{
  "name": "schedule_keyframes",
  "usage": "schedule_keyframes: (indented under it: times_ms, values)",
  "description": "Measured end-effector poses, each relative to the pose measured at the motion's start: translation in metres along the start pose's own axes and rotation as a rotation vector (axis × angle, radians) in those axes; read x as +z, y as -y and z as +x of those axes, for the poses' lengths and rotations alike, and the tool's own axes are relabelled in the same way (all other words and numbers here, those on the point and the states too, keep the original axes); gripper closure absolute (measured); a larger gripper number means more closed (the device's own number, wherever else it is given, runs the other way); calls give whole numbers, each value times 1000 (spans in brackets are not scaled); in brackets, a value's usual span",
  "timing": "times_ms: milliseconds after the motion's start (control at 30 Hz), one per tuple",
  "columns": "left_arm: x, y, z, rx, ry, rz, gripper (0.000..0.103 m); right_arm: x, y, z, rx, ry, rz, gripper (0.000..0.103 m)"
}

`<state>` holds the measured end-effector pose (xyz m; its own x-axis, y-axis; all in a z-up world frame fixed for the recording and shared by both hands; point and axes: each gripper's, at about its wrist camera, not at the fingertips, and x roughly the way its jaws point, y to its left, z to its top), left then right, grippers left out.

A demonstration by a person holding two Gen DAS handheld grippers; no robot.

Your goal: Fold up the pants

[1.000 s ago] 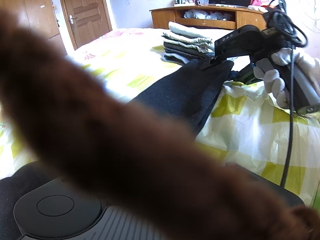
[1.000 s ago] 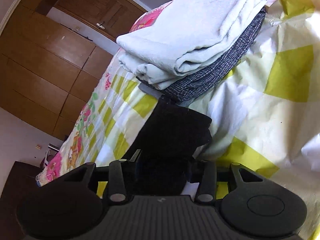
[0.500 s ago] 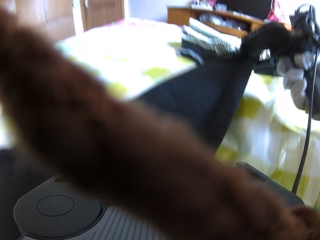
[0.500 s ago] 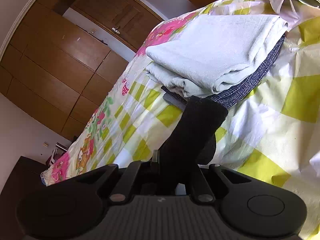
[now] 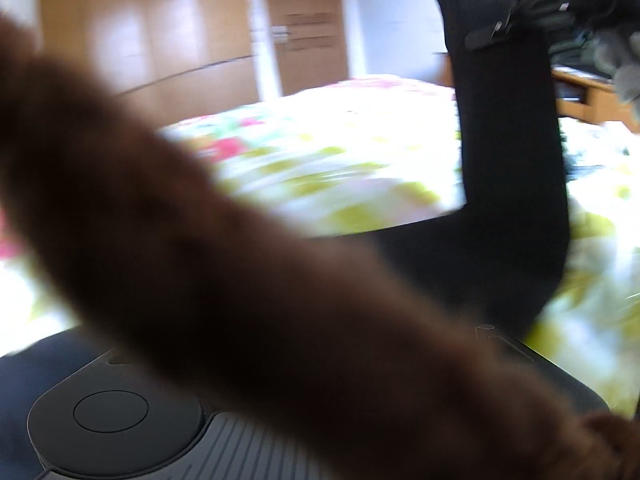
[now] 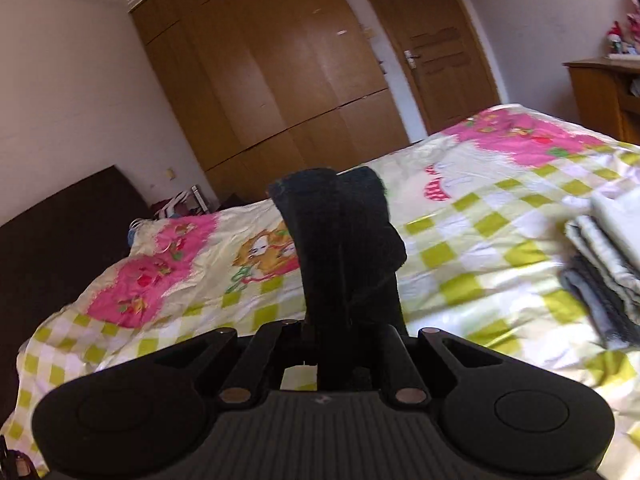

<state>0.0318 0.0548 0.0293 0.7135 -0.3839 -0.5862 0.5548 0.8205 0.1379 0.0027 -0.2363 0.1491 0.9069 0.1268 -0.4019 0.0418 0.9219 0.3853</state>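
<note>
— Where are the black pants (image 6: 344, 248) held?
— Up over the bed (image 6: 480, 248), pinched in the closed right claw (image 6: 346, 344).
— And the left claw?
— Hidden by a brown blur (image 5: 240, 280); its grip cannot be told.

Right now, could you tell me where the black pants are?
Lifted above the bed, the black pants hang from the shut right gripper, left of the folded stack.

A home bedroom: a bed (image 6: 480, 216) with a cartoon-print checked cover, a wooden wardrobe (image 6: 272, 80) and door (image 6: 440, 60) behind it, folded laundry (image 6: 608, 248) stacked on it.
</note>
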Motion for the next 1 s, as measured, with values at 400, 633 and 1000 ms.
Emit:
schedule_keyframes:
  times_ms: [400,633,1000]
  values:
    - [-101,-137,-29,279,-149,-258,45,-152,-272,139,360,-243,-655,79]
    - [-114,-141,-37,252,-90,-313,44,-222,-302,162,341,-314,-845,79]
    - [-122,-144,-41,215,-36,-350,43,-201,-316,169,369,-354,-713,72]
